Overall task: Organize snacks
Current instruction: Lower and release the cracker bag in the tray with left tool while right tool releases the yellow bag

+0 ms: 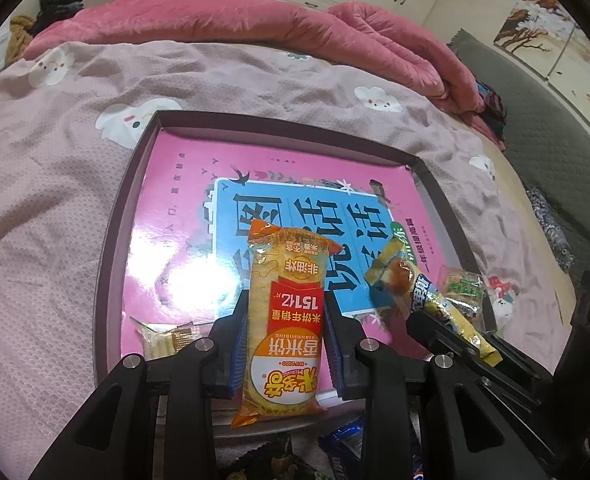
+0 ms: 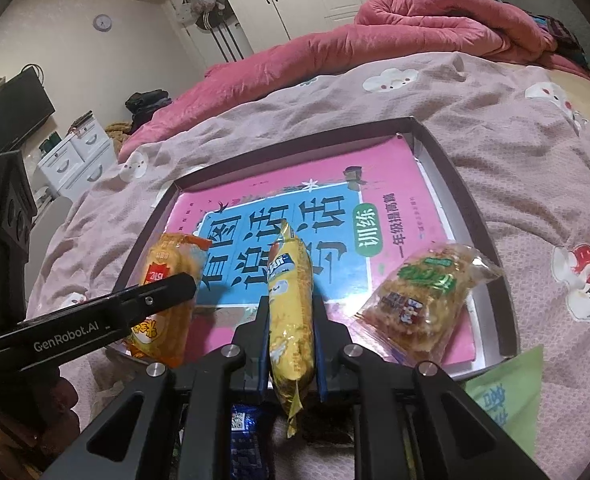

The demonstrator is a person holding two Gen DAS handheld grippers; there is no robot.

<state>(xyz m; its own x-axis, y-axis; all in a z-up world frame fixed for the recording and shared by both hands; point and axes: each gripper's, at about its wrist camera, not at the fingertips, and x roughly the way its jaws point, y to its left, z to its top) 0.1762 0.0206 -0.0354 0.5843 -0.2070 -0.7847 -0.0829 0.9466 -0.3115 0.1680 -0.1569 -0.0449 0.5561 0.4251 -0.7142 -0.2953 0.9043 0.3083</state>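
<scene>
An orange rice-cracker pack stands upright between my left gripper's blue pads, which are shut on it over the near edge of a dark-rimmed tray. My right gripper is shut on a long yellow snack pack, held upright over the tray's near side. A pink and blue book lines the tray. On the book lies a clear pack with a green label, to the right of the right gripper. A small pale wrapped snack lies in the tray's near left corner.
The tray sits on a bed with a pink patterned sheet. A rolled red quilt runs along the far side. Blue wrappers lie below the grippers and a green packet lies by the tray's near right corner.
</scene>
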